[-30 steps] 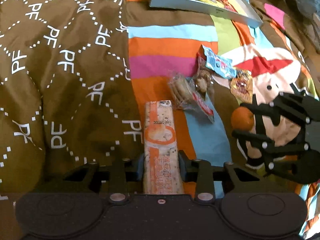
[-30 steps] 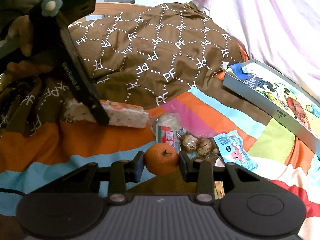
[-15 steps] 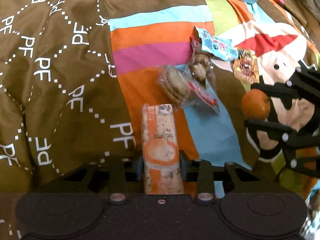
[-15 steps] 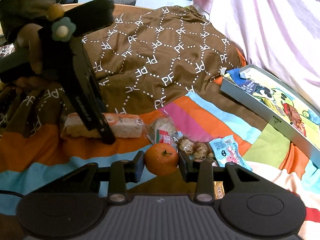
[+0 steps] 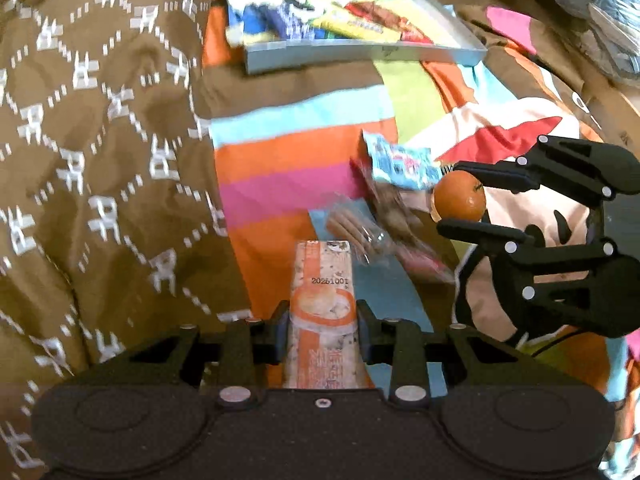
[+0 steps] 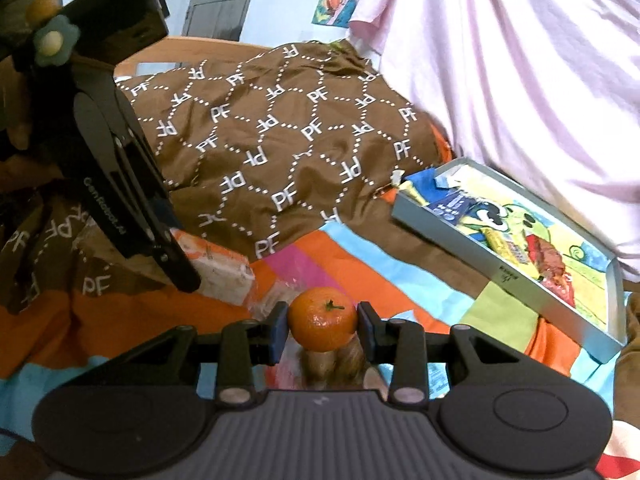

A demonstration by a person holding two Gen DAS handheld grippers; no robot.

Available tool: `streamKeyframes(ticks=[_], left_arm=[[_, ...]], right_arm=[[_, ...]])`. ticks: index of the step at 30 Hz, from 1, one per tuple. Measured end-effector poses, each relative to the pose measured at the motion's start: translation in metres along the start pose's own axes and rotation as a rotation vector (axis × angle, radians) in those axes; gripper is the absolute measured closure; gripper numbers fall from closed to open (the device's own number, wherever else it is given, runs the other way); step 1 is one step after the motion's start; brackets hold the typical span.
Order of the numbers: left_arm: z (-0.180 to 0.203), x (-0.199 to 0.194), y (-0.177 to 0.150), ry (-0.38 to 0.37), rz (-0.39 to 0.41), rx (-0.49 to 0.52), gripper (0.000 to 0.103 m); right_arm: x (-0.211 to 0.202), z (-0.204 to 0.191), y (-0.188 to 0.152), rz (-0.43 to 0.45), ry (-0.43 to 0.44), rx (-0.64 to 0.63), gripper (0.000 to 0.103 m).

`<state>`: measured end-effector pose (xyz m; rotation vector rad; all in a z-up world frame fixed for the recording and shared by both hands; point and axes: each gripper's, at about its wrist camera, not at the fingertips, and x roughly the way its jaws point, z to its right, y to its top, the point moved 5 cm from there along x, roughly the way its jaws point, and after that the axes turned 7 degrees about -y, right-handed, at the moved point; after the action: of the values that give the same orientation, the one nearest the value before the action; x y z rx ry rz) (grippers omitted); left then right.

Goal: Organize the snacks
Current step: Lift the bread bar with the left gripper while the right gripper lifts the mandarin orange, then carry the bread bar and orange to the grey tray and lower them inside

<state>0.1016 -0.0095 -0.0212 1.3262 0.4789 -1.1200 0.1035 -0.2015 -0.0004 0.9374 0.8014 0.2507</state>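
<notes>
My left gripper (image 5: pixel 322 320) is shut on a long orange-and-white snack bar (image 5: pixel 322 304), held above the striped bedspread; the bar's end also shows in the right wrist view (image 6: pixel 218 268). My right gripper (image 6: pixel 322 322) is shut on a small orange mandarin (image 6: pixel 323 318), also seen in the left wrist view (image 5: pixel 460 196). A grey tray (image 6: pixel 500 276) with a cartoon print holds several snack packets; it lies far ahead in the left wrist view (image 5: pixel 360 54). A blue packet (image 5: pixel 400 162), a clear cookie pack (image 5: pixel 352 230) and a nut pack (image 5: pixel 394 210) lie on the bedspread.
A brown quilt with white "PF" print (image 5: pixel 100 140) is heaped on the left, and it rises behind in the right wrist view (image 6: pixel 280 128). A pink curtain (image 6: pixel 520 60) hangs behind the tray. Dark grey fabric (image 5: pixel 592 12) lies at the far right.
Both grippers have lifted and moved toward the tray with their loads. The tray looks closer in both views, and the loose packets now lie under and behind the right gripper.
</notes>
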Motion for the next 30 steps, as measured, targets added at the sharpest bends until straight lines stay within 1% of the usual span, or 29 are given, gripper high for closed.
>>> streamKeyframes(ticks=[4,8,12,18,22,24,26,30], left_arm=[[0.003,-0.013,0.014,0.037,0.084,0.072,0.069],[0.005,-0.018,0.031,0.043,0.145,0.08,0.068],[0.008,-0.016,0.049,0.056,0.212,0.09,0.068],[0.013,-0.008,0.092,0.071,0.342,0.069,0.068],[0.02,-0.003,0.128,0.078,0.451,0.081,0.068],[0.022,0.002,0.149,0.075,0.5,0.06,0.068],[0.023,0.009,0.17,0.067,0.542,0.013,0.068],[0.023,0.033,0.206,0.069,0.609,-0.063,0.068]], right_arm=[[0.001,0.003,0.003,0.011,-0.012,-0.006,0.062],[0.003,0.007,0.007,0.021,-0.029,-0.01,0.062],[0.007,0.019,0.014,0.037,-0.064,0.002,0.062],[0.017,0.053,0.029,0.067,-0.151,0.039,0.062],[0.028,0.087,0.039,0.091,-0.218,0.107,0.062],[0.035,0.104,0.042,0.098,-0.251,0.141,0.062],[0.043,0.12,0.041,0.102,-0.284,0.178,0.062],[0.062,0.144,0.037,0.097,-0.343,0.226,0.062]])
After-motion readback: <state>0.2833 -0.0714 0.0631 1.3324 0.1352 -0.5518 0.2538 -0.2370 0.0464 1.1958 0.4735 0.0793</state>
